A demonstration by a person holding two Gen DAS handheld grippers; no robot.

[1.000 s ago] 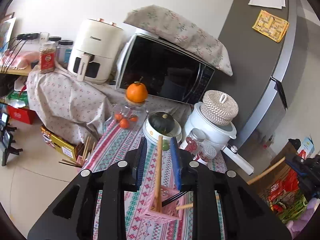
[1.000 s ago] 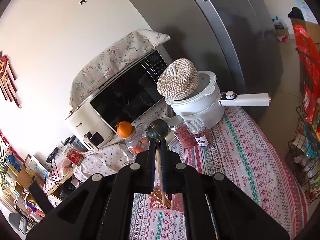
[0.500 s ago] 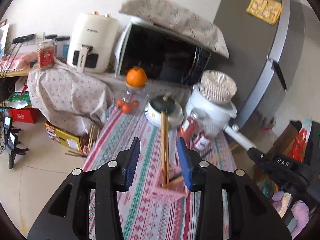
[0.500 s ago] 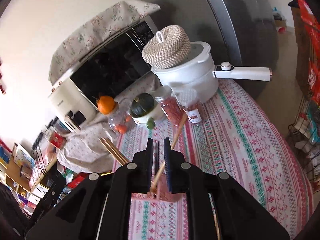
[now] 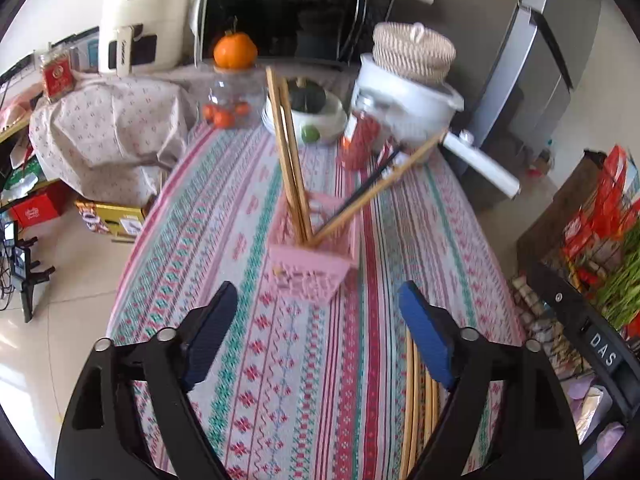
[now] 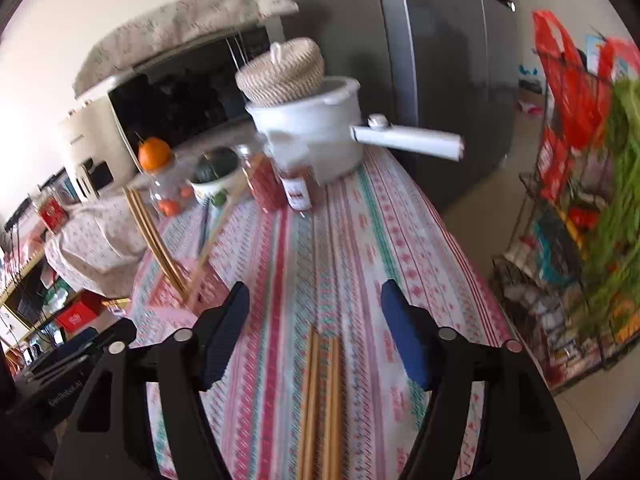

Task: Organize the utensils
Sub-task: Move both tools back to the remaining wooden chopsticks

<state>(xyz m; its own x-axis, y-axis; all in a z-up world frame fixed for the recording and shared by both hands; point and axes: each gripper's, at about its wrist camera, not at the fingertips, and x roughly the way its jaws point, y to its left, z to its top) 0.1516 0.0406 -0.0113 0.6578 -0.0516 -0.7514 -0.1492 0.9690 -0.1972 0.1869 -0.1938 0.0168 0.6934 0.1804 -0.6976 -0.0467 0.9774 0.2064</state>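
Observation:
A pink basket stands on the patterned tablecloth and holds wooden chopsticks leaning up and back, plus one wooden and one dark chopstick leaning right. It also shows in the right wrist view. Several loose wooden chopsticks lie flat on the cloth, also seen in the left wrist view. My left gripper is open and empty, in front of the basket. My right gripper is open and empty, just above the loose chopsticks.
At the table's far end stand a white pot with a woven lid, spice jars, a bowl with a squash and a jar topped by an orange. A microwave and fridge stand behind. A rack is on the right.
Both grippers let go of their chopsticks, which now stand in the pink basket, then opened wide and pulled back and down towards the near end of the table.

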